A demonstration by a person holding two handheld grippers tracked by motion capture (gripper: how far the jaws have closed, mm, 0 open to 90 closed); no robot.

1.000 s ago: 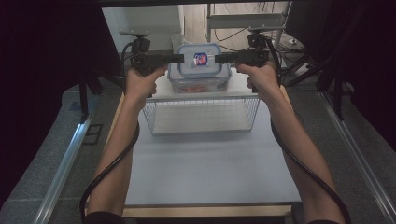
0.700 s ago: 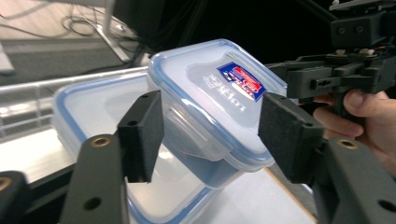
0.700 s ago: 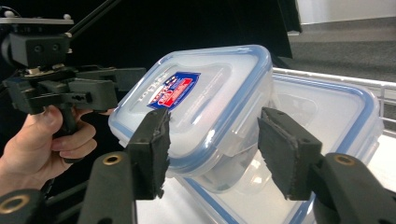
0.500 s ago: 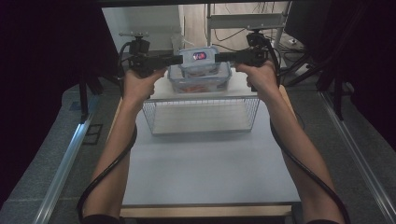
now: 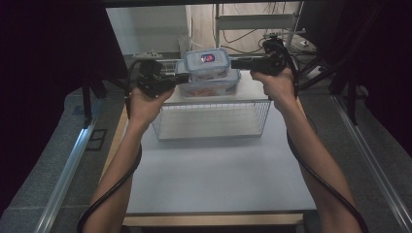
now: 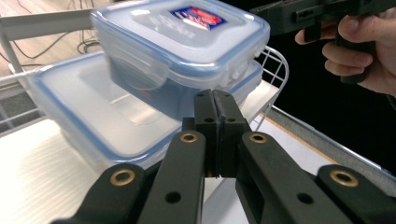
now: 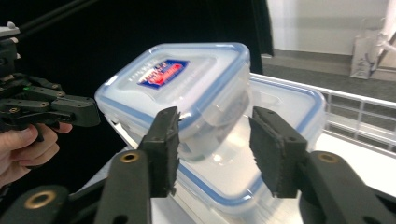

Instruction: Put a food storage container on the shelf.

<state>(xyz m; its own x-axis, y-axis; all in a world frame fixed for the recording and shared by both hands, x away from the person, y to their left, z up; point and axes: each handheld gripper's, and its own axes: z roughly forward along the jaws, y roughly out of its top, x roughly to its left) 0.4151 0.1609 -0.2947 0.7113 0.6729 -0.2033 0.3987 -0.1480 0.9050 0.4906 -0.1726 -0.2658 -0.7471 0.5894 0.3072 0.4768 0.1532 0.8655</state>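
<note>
- Two lidded containers on the wire rack at the table's far end — small container stacked on large container.
- Left gripper: jaws just snapped closed, pads together, nothing between, beside the large container's left end.
- Right gripper: jaws have been narrowing, still apart around the small container's side latch, not visibly pressing.
- Best: centre pads on the latch, squeeze square — keep the stack from sliding.

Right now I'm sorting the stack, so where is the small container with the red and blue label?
In the high view the small container sits atop the larger container on the wire rack, at the table's far middle, between both grippers.
</note>
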